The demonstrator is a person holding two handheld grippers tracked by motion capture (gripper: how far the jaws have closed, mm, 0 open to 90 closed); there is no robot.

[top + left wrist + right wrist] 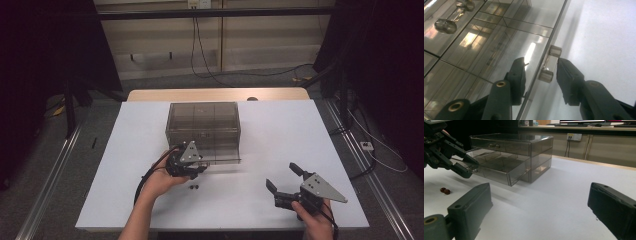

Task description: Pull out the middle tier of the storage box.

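White and matte, the surface (280, 135) carries a smoky clear plastic drawer box (202, 125) near its middle, its lower drawer (220, 159) pulled out; we see nothing inside it. Two small dark beads (193, 187) lie beside our left tool (200, 167).

Along the left tool (541, 71), its jaws straddle the drawer's front panel and clear bar handle (550, 63), not visibly pressing.

Our right tool (540, 207) stands spread over bare surface, well apart from the box.
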